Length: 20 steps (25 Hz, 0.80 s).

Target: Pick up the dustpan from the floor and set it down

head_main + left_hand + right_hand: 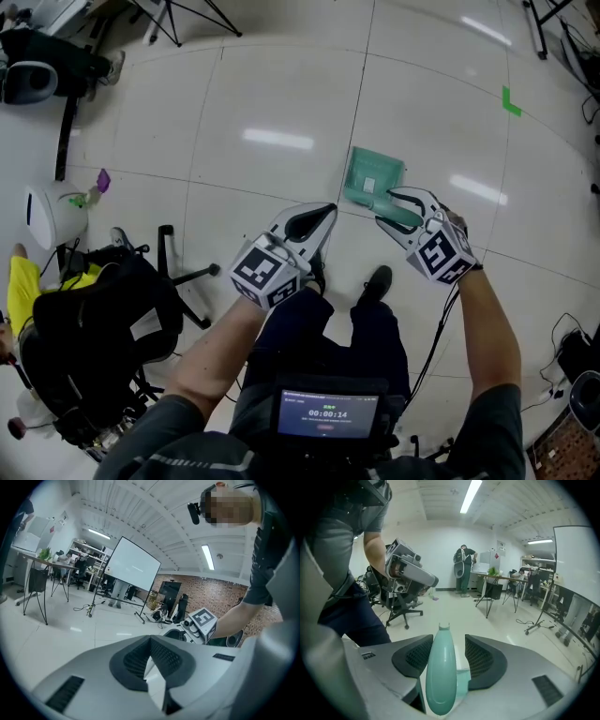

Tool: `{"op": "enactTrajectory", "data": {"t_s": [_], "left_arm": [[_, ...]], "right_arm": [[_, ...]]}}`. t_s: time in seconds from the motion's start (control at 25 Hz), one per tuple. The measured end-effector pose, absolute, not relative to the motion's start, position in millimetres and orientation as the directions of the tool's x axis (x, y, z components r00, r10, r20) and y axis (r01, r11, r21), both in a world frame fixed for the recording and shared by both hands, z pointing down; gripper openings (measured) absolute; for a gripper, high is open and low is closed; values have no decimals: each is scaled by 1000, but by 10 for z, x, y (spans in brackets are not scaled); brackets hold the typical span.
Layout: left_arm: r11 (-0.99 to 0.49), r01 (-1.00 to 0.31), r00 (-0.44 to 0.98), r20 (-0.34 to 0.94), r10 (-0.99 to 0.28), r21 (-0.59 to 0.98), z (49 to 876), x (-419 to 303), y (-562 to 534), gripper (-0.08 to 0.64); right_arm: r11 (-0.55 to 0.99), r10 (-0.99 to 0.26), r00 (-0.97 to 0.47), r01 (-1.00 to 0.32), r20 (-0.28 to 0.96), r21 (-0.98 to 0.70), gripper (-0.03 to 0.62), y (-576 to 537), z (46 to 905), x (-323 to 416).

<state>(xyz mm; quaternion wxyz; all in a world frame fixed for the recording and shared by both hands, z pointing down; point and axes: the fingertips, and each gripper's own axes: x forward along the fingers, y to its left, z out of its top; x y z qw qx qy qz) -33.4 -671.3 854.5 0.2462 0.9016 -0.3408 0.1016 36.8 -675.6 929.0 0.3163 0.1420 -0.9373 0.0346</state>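
Teal plastic dustpan (pixel 373 178) lies flat on the floor (pixel 281 94), its handle (pixel 440 677) loose between my right tool's (pixel 384 206) parted jaws, so I judge it set down; my left tool (pixel 326 220) idles, jaws together.

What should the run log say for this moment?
left gripper: jaws shut, empty | right gripper: jaws open around dustpan handle, not clamped | dustpan: green, looks set on floor

Ceiling tubes (pixel 471 496) light me brightly; their glare streaks the glossy floor (pixel 277 140). My gripper views bend and darken at the rims; close parts blur.
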Motion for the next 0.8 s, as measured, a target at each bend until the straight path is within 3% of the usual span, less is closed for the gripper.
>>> {"op": "enactTrajectory", "data": {"t_s": [0.2,0.48,0.8], "left_arm": [[-640,-675,738,342,-582,368,8267,-374,-6631,26],[-648,-673,740,348,-576,357,7760,-477,-6416,26],[-689,-649,761,264,-593,322,6015,-479,-6243,26]], "right_arm": [[957,-231,-764,-291,602,-2,227,-6525,9008,323],[917,-331,-763,-399,556,-3,227,-6391,8266,354],[859,-468,-760,-510,452,31,227,-6287,6279,568]]}}
